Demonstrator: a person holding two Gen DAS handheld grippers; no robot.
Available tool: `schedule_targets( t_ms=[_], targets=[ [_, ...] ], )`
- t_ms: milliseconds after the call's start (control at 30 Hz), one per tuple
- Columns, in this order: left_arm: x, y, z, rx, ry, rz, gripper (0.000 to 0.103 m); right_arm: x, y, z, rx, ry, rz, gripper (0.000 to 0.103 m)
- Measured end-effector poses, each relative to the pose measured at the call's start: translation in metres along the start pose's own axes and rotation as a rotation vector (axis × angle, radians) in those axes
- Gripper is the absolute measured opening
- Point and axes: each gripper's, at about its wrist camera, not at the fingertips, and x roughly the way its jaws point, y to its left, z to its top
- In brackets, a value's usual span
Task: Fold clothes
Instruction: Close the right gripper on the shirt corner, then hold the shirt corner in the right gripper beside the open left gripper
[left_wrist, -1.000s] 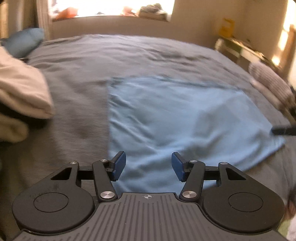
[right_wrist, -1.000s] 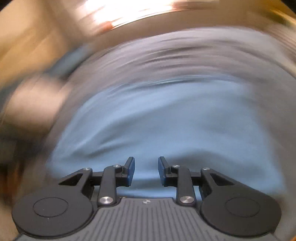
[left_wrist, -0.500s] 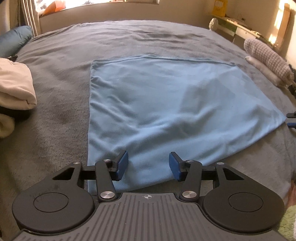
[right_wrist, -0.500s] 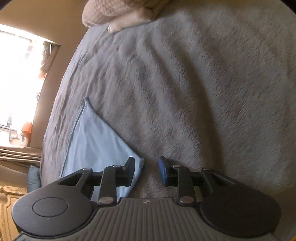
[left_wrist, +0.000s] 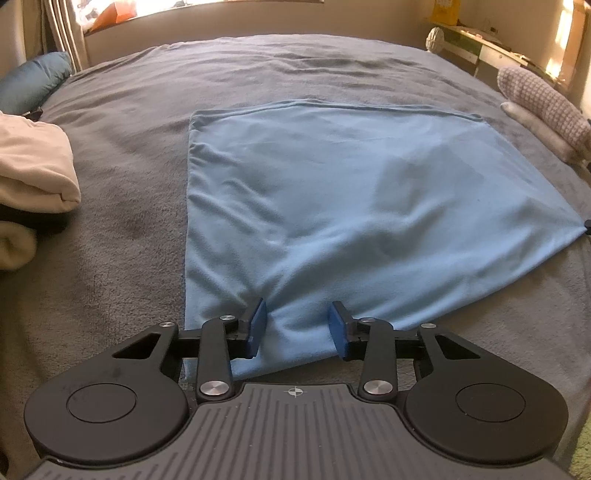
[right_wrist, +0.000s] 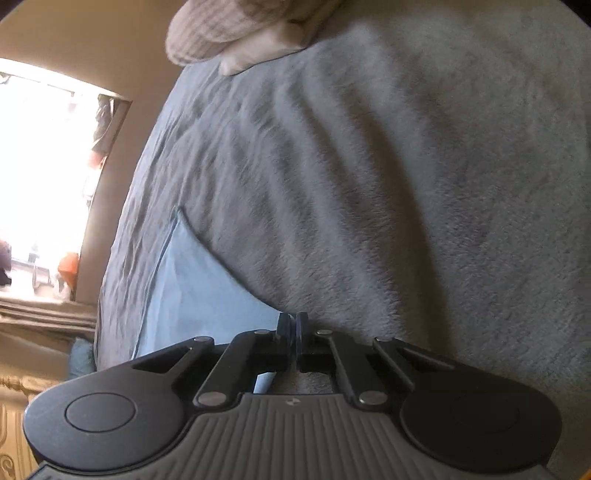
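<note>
Cloth: a light blue garment (left_wrist: 351, 206) lies spread nearly flat on the grey blanket (left_wrist: 122, 206) of a bed, near edge toward the person, far edge with its hem toward the window. It is laid open, judged so that both near corners can be reached at once.

Left gripper (left_wrist: 297, 328) sits low over the near edge, close to the near left corner. Its blue pads (left_wrist: 257, 325) stand either side of a raised ridge of the fabric and the jaws are closing on it; gaps still show between pads and cloth, so no pinch yet. The ridge looks bunched up between the pads, which gives them something to bite.

Right gripper (right_wrist: 293, 332) is rolled onto its side at the opposite near corner, where the blue cloth (right_wrist: 199, 291) narrows to a point. Its jaws are pressed fully together. The point of the cloth ends right at the tips; judged to be pinched between them, though the cloth inside the jaws is hidden. In the left wrist view that corner looks drawn taut toward the frame edge, consistent with a hold.

Folded cream laundry (left_wrist: 33, 166) sits well apart on the left; a knitted grey item (left_wrist: 543, 103) lies at the far right.

Judgement: corners are being secured for the first fold, lifting the near edge toward the far hem.
</note>
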Motion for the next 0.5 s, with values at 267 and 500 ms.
schedule_targets(
  t_ms=[267,500],
  targets=[
    [-0.001,0.002,-0.001,-0.007,-0.002,-0.007,0.037,0.006,-0.006,0.002,0.004,-0.002,-0.008,0.001],
    [-0.035,0.032,0.001,-0.117,-0.057,-0.076,0.037,0.007,-0.002,0.001,-0.007,0.012,-0.018,0.002]
  ],
)
